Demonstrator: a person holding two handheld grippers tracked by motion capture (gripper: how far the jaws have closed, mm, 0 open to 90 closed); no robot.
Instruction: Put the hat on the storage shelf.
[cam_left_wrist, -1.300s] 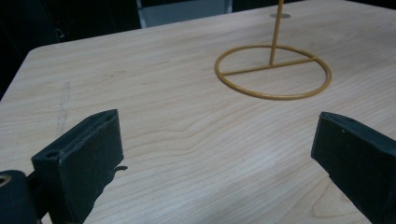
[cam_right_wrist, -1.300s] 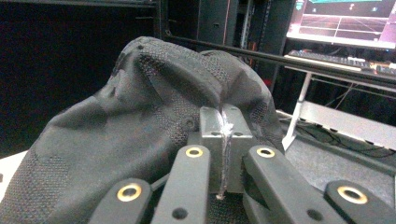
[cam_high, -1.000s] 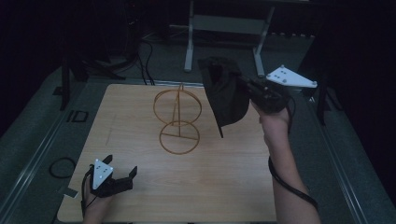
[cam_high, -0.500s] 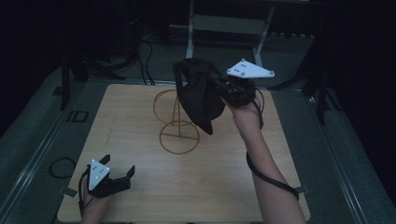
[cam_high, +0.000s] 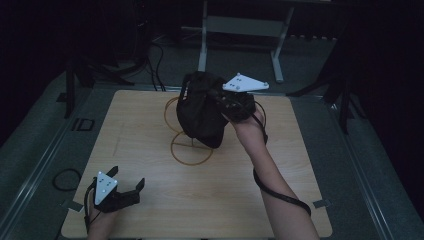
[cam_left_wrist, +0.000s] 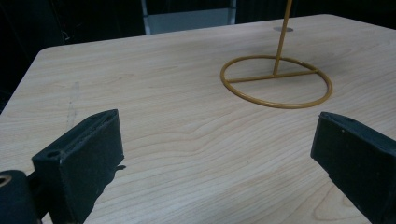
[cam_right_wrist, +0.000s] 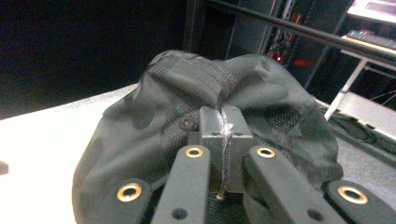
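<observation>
The right gripper (cam_high: 220, 100) is clamped on a black cap (cam_high: 200, 112), held above the gold wire stand (cam_high: 191, 148). The stand's top sits just under the cap, toward 7 o'clock. The left gripper (cam_high: 131, 191), jaws apart, rests on the surface (cam_high: 150, 150) at 7 o'clock, well apart. No writing is readable.

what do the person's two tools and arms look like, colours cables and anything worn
Both tools are black, each topped by a pale grey three-cornered plate with small dots: the left tool and the right tool. The left one's jaws are blocky black pads; the right tool's links carry brass-coloured rivets. A black cable loops beside the right forearm. Both forearms are bare, with no sleeves in view.
</observation>
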